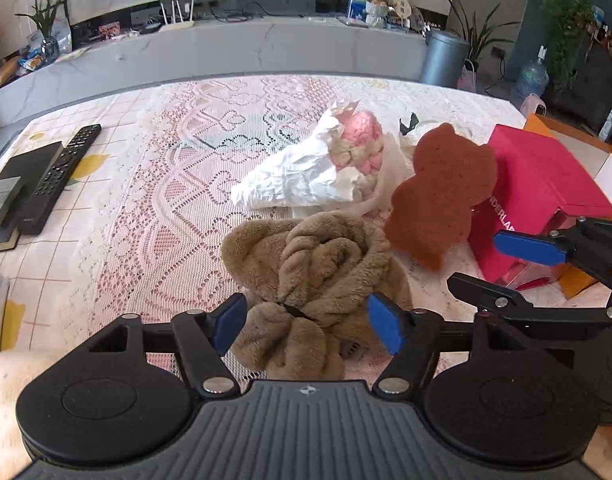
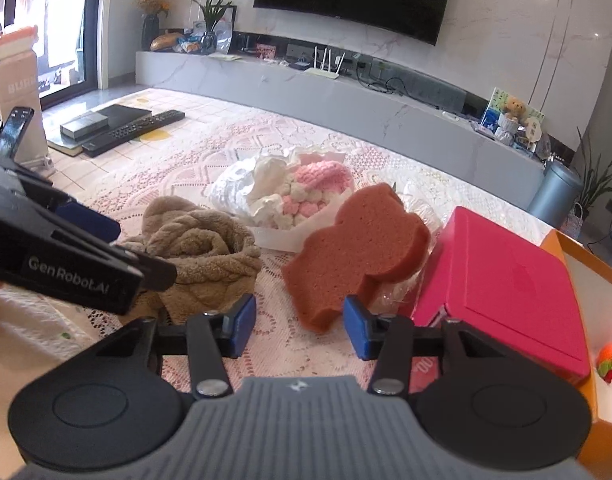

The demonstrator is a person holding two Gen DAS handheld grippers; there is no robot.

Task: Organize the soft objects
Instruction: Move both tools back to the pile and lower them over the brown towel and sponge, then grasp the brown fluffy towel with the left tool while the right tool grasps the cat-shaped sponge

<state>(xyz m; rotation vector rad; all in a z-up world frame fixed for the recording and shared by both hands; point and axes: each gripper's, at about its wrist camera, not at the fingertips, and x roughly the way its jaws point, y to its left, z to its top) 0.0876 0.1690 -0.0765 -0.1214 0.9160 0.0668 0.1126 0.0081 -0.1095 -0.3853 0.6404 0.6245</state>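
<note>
Towel (image 1: 314, 268) between open left jaws

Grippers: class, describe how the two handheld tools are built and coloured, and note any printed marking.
Both the left gripper and right gripper have black linkage arms with silver pivots, blue pads, round black housings and a ribbed grey base. White "GenRobot.AI" lettering marks the left one's side.

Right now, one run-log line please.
left gripper: open over brown towel | right gripper: open at bear sponge | nothing held

Left gripper (image 1: 306, 322), right gripper (image 2: 299, 326): black linkage, blue pads, silver rivets, ribbed grey housing; side marking apparently "GenRobot.AI".
</note>
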